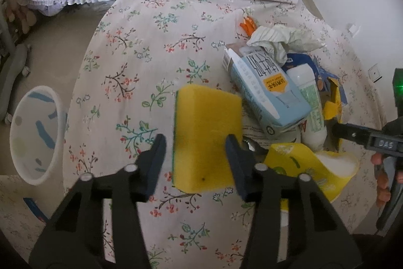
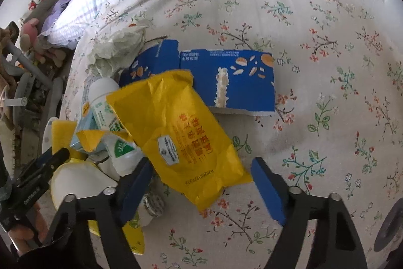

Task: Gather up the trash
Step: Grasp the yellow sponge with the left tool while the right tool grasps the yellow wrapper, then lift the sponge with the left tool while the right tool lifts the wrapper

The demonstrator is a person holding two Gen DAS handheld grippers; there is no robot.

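the left gripper (image 1: 196, 148) has its jaws spread around the yellow sponge (image 1: 206, 138), low in the middle of the frame on the bed (image 1: 141, 47), ready to pinch. the right gripper (image 2: 201, 175) is spread around the yellow bag (image 2: 176, 132), not squeezing it.
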